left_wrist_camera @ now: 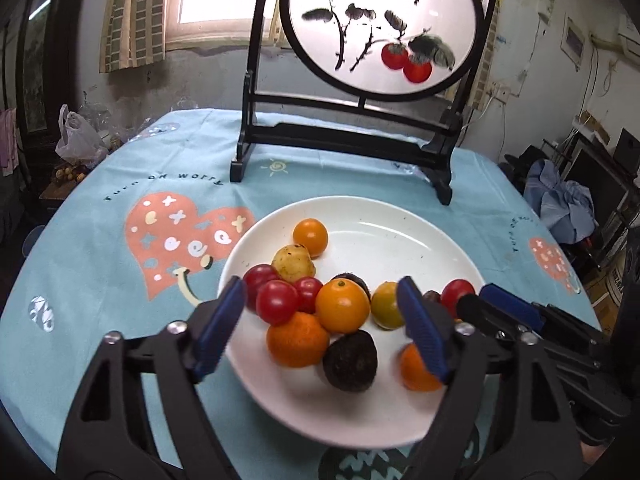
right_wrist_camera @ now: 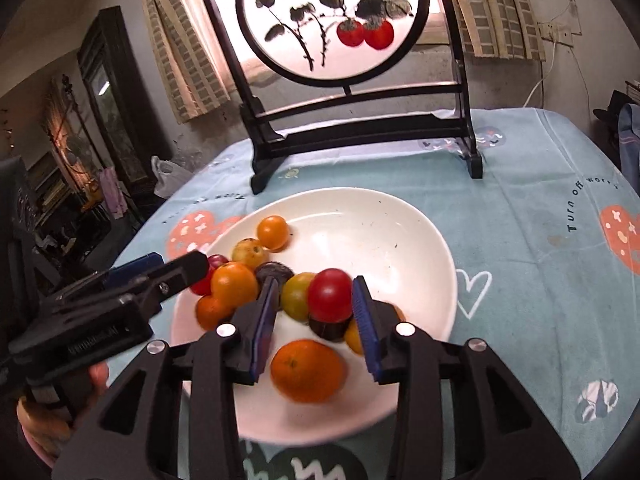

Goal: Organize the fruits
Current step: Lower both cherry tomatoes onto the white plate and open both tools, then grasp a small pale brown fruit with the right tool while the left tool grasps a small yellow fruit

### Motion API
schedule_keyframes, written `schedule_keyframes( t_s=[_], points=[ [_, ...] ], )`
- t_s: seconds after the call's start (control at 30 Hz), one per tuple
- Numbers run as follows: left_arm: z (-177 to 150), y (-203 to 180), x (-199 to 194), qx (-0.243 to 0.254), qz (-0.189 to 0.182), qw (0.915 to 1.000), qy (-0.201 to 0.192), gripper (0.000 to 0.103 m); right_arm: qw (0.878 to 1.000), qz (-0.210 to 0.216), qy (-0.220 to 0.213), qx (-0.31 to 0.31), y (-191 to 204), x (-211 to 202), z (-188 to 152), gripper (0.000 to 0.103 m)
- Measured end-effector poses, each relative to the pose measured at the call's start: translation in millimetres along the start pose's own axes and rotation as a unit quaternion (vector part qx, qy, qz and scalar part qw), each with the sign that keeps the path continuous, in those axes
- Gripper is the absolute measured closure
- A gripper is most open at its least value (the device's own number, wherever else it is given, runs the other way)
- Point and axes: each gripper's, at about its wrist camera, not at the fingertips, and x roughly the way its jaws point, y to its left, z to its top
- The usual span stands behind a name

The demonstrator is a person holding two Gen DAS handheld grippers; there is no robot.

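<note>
A white plate (left_wrist_camera: 400,216) (right_wrist_camera: 416,224) on the blue tablecloth holds a heap of small fruits: red tomatoes (left_wrist_camera: 277,301), oranges (left_wrist_camera: 298,339), a yellow pear-like fruit (left_wrist_camera: 293,263) and dark round fruits (left_wrist_camera: 350,361). My left gripper (left_wrist_camera: 321,285) hangs over the heap, open wide with nothing between its pads. My right gripper (right_wrist_camera: 316,282) stands open over the plate's near side; a red tomato (right_wrist_camera: 330,294) lies below its gap, not pressed by the pads. A blurred orange (right_wrist_camera: 307,370) sits just under it. Each gripper shows in the other's view, the right gripper (left_wrist_camera: 486,302) and the left gripper (right_wrist_camera: 176,270).
A black wooden stand with a round painted screen (left_wrist_camera: 380,26) (right_wrist_camera: 332,20) rises behind the plate. Blue tablecloth (left_wrist_camera: 120,184) spreads left and right of the plate. A plastic bag (left_wrist_camera: 76,136) lies past the table's far left edge. A person's hand (right_wrist_camera: 40,416) holds the left gripper.
</note>
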Motion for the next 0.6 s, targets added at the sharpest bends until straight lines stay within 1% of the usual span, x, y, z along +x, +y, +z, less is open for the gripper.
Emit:
schedule_keyframes(
  t_s=[0.07,0.17,0.23,0.27,0.33,0.4,0.43,0.53,0.6],
  points=[
    [-5,1,-18,-0.002,0.010,0.9999,-0.005,0.012,1.000,0.007,-0.002,-0.012,4,-17,-12,0.064],
    [-23,1,-37,0.013,0.009,0.9999,0.000,0.010,0.999,0.018,0.022,-0.027,8,-38,-42,0.064],
    [-46,3,-49,0.012,0.008,0.9999,0.005,0.007,0.998,0.028,0.042,-0.032,10,-46,-62,0.064],
    [-55,4,-51,0.011,0.005,0.9999,0.008,0.007,0.997,0.032,0.058,-0.041,12,-49,-75,0.064],
    [-79,5,-55,0.013,0.005,0.9997,0.018,0.007,0.995,0.032,0.076,-0.054,17,-53,-93,0.064],
    [-96,6,-56,0.020,0.020,0.9990,0.033,0.007,0.993,0.031,0.096,-0.063,22,-56,-108,0.064],
    [-101,6,-59,0.024,0.021,0.9989,0.033,0.007,0.992,0.034,0.102,-0.067,24,-57,-112,0.064],
    [-109,7,-65,0.026,0.029,0.9990,0.023,0.007,0.992,0.034,0.099,-0.076,30,-60,-115,0.064],
    [-112,9,-66,0.024,0.030,0.9990,0.023,0.007,0.991,0.032,0.104,-0.077,32,-58,-116,0.064]
  ],
)
